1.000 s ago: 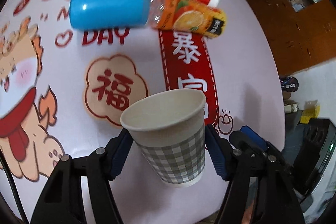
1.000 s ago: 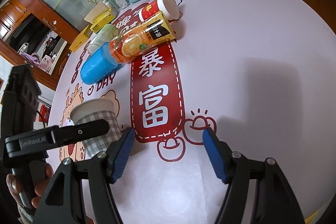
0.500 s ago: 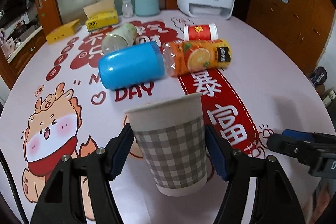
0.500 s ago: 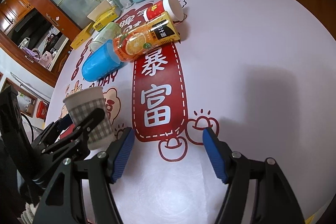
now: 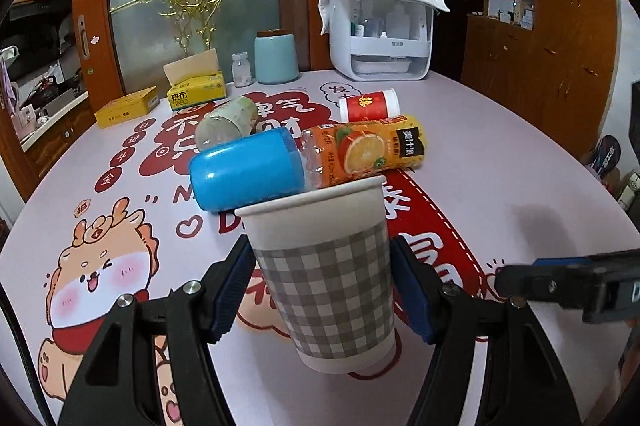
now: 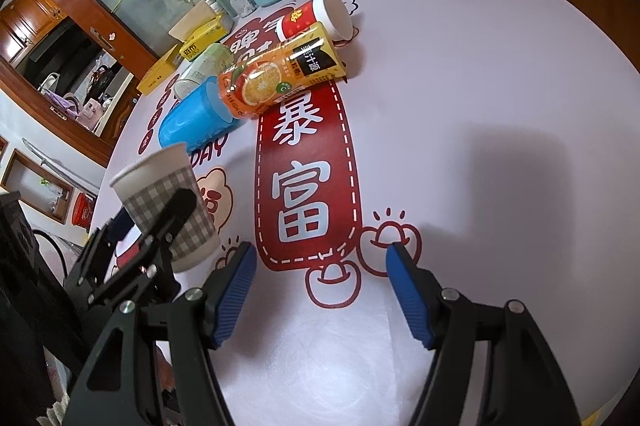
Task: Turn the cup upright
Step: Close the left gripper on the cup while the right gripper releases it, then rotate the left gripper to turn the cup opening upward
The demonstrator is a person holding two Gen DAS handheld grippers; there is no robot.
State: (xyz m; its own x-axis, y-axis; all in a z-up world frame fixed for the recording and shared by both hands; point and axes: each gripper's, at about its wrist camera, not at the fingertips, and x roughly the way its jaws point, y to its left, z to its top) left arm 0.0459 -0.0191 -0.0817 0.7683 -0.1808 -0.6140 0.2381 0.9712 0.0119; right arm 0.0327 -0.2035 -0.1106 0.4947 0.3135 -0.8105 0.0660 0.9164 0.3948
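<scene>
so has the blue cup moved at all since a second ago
No. In the right wrist view the blue cup lies on its side, touching the orange juice bottle, above the "DAY" lettering, as it did a second ago.

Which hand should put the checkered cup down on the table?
The left. The left gripper already holds the checkered cup between its blue pads, mouth up, close above the table. The right gripper is open, empty, and off to the side.
</scene>
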